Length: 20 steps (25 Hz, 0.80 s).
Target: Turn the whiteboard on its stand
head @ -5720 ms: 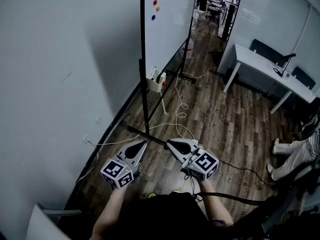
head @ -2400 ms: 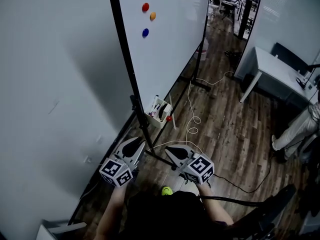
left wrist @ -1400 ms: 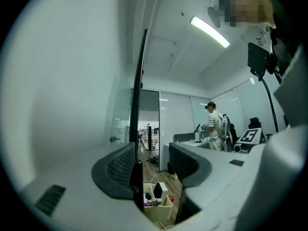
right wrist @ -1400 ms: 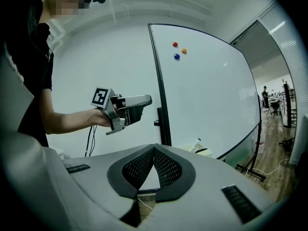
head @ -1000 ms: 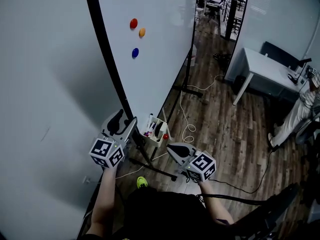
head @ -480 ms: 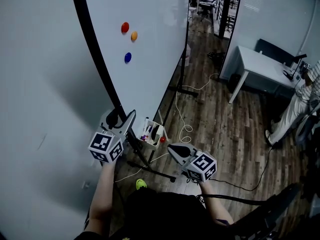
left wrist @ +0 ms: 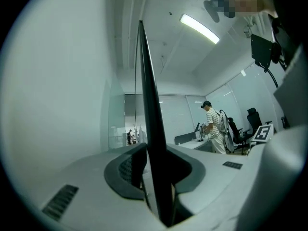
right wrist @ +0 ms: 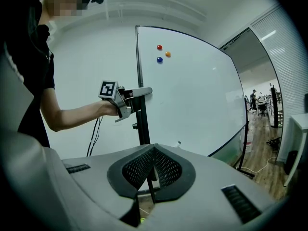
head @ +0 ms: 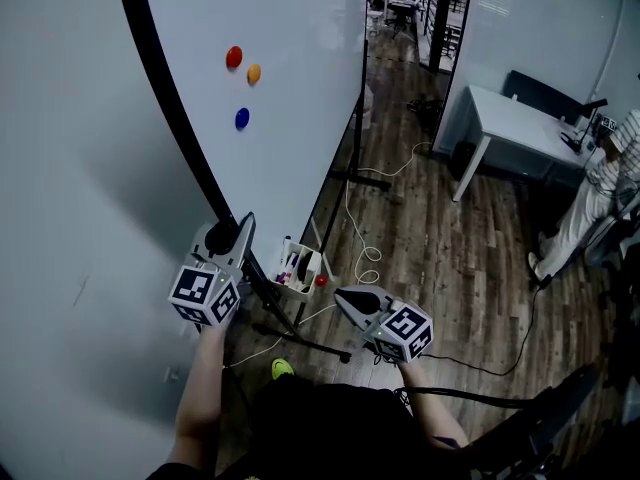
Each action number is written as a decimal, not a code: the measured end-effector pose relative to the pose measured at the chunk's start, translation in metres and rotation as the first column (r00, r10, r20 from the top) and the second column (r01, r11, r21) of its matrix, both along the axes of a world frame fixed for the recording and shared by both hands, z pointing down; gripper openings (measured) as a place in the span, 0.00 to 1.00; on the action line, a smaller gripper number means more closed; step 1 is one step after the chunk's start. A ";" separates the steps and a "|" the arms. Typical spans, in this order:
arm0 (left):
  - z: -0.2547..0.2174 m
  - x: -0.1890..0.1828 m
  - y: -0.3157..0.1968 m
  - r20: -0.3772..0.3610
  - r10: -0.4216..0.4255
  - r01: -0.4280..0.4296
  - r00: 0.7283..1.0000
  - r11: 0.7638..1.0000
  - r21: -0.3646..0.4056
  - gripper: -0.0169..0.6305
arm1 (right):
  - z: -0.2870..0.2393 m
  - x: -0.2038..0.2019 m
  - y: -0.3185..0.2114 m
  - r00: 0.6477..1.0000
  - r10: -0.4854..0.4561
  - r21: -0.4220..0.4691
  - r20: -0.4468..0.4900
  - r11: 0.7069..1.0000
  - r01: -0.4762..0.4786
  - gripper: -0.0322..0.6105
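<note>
The whiteboard [head: 290, 98] stands upright on its wheeled stand, its black side frame [head: 175, 98] running down to my left gripper [head: 238, 230]. In the left gripper view the black frame [left wrist: 149, 129] sits between the jaws of the left gripper [left wrist: 154, 177]; they have just been closing and both pads press on it. The right gripper view shows the left gripper [right wrist: 144, 90] clamped on the edge of the board [right wrist: 192, 95]. My right gripper [head: 345, 298] hangs lower, apart from the board. The right gripper [right wrist: 153, 150] is shut, with nothing between its fingers.
Three coloured magnets [head: 240, 118] stick to the board. A marker tray [head: 298, 266] hangs at its lower edge above the stand's foot [head: 300, 338]. A cable [head: 365, 258] lies on the wood floor. A white desk [head: 520, 118] and a standing person [head: 600, 188] are at the right; a wall [head: 70, 168] is close on the left.
The left gripper, open beside the board's black frame a second ago, has closed its jaws on that frame. The right gripper has stayed where it was.
</note>
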<state>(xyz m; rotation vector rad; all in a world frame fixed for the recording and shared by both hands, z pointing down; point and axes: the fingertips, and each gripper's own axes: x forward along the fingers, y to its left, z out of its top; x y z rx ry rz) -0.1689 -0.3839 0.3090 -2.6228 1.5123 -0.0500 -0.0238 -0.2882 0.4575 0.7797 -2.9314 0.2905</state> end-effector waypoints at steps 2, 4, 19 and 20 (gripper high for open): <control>-0.002 -0.001 0.003 -0.022 0.002 -0.002 1.000 1.000 -0.002 0.17 | -0.001 -0.001 0.003 1.000 -0.002 0.000 0.000 1.000 0.002 0.09; -0.001 -0.002 0.003 -0.025 -0.002 0.002 1.000 1.000 -0.004 0.17 | 0.001 -0.002 0.006 1.000 -0.005 -0.001 -0.001 1.000 0.005 0.09; 0.004 0.009 -0.028 -0.003 -0.008 0.008 1.000 0.996 -0.089 0.16 | 0.020 0.015 -0.015 1.000 0.008 -0.042 -0.006 0.999 -0.008 0.09; 0.004 0.010 -0.029 -0.003 -0.007 0.007 1.000 0.995 -0.100 0.16 | 0.020 0.014 -0.015 1.000 0.006 -0.045 -0.005 0.999 -0.006 0.09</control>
